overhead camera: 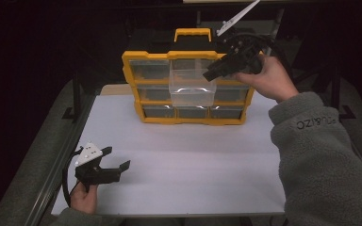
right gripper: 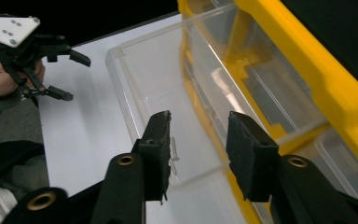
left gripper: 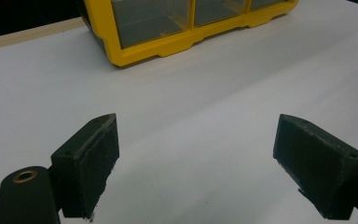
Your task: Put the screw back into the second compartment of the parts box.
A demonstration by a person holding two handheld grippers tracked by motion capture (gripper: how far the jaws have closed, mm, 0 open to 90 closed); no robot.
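A yellow drawer organizer (overhead camera: 136,59) with clear drawers stands at the back of the white table (overhead camera: 193,160). One clear drawer (overhead camera: 192,87) from its upper middle sticks out toward me and looks empty. My right gripper (overhead camera: 215,70) hovers at that drawer's right top edge. In the right gripper view its jaws (right gripper: 198,119) stand apart over the drawer (right gripper: 140,79), and the pads press on nothing. My left gripper (overhead camera: 115,160) is open above the table's front left corner with nothing between its fingers (left gripper: 93,154). The organizer's lower front (left gripper: 135,51) lies ahead of it.
A yellow carry handle (overhead camera: 193,33) tops the organizer. A dark metal frame (overhead camera: 75,99) runs along the table's left side. The person's grey sleeve (overhead camera: 320,155) covers the table's right front. The left gripper (right gripper: 79,79) is also in the right gripper view, far off.
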